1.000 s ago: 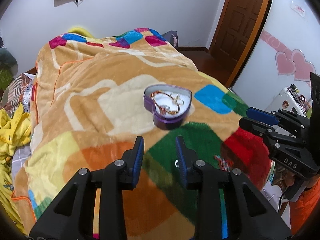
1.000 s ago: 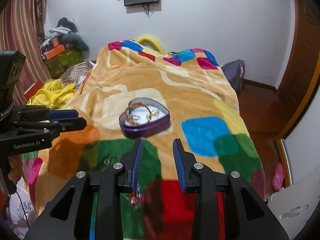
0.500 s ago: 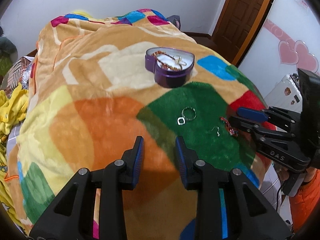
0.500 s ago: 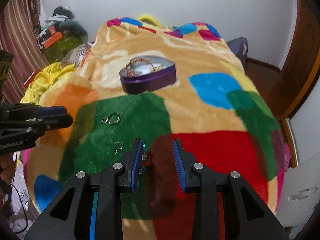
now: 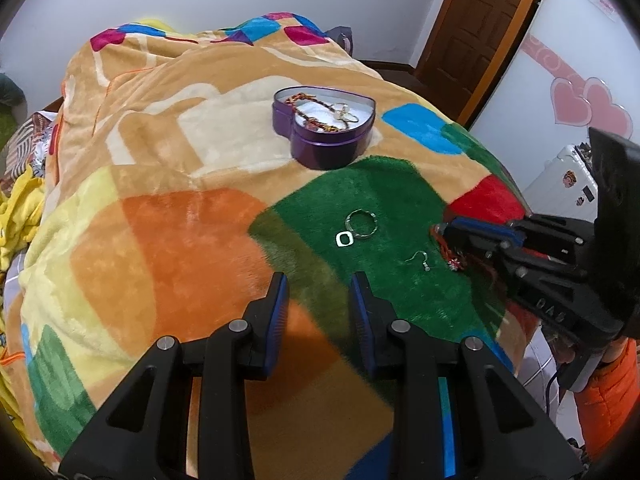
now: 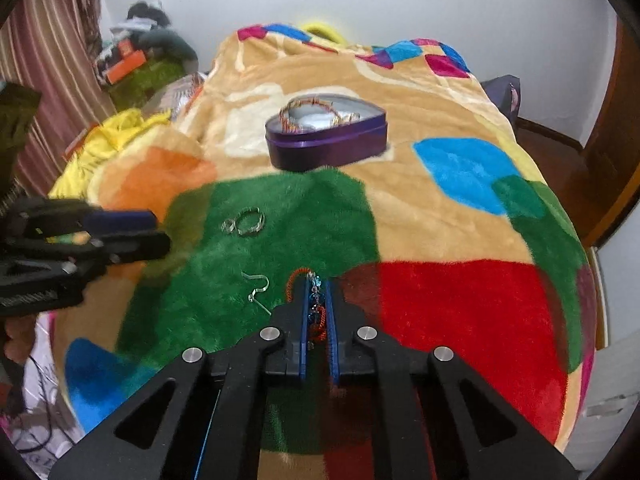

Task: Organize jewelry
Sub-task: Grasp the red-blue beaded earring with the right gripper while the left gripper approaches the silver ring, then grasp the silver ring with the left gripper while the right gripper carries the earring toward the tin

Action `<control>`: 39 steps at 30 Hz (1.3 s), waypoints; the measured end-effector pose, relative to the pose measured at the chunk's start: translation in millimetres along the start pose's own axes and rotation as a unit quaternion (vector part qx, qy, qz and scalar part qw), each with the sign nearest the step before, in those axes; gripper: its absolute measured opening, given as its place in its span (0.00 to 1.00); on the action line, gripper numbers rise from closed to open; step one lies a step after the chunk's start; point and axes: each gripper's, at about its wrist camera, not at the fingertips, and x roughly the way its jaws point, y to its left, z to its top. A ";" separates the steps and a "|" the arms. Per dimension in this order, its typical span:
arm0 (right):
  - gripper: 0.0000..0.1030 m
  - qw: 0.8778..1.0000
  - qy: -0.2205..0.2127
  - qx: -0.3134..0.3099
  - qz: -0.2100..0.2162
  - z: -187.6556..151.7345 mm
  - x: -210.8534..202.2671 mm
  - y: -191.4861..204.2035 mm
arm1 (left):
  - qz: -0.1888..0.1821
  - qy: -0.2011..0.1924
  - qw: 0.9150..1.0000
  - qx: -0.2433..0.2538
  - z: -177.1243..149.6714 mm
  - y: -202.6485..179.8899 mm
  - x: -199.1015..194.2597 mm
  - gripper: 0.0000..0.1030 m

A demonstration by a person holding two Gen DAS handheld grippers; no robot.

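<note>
A purple heart-shaped tin (image 5: pixel 324 120) (image 6: pixel 326 140) sits open on the bed blanket with a beaded bracelet and rings inside. On the green patch lie a silver ring (image 5: pixel 361 223) (image 6: pixel 250 221), a small square ring (image 5: pixel 344 239) and a hook earring (image 5: pixel 419 260) (image 6: pixel 256 286). My right gripper (image 6: pixel 316 286) is shut on a red-orange beaded bracelet with a blue charm (image 6: pixel 314 312), low on the blanket; it also shows in the left wrist view (image 5: pixel 452 236). My left gripper (image 5: pixel 318 284) is open and empty, above the blanket short of the rings.
The colourful blanket (image 5: pixel 160 240) covers the whole bed. Yellow cloth (image 6: pixel 104 140) and clutter lie at the left of the bed. A wooden door (image 5: pixel 476 28) and a wall with pink hearts stand at the right.
My right gripper has dropped to the blanket and closed on the red-orange bracelet. My left gripper has tilted down and stayed open.
</note>
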 end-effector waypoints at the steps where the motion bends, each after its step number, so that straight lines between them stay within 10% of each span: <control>1: 0.07 1.000 -0.008 0.003 -0.003 1.7 -4.3 -2.4 | -0.002 0.000 1.000 0.001 0.8 -1.1 0.3 0.31; 39: 0.07 0.996 -0.081 0.035 0.002 40.8 -28.6 -27.3 | -0.003 -0.036 0.998 0.043 42.6 -25.4 19.9 0.20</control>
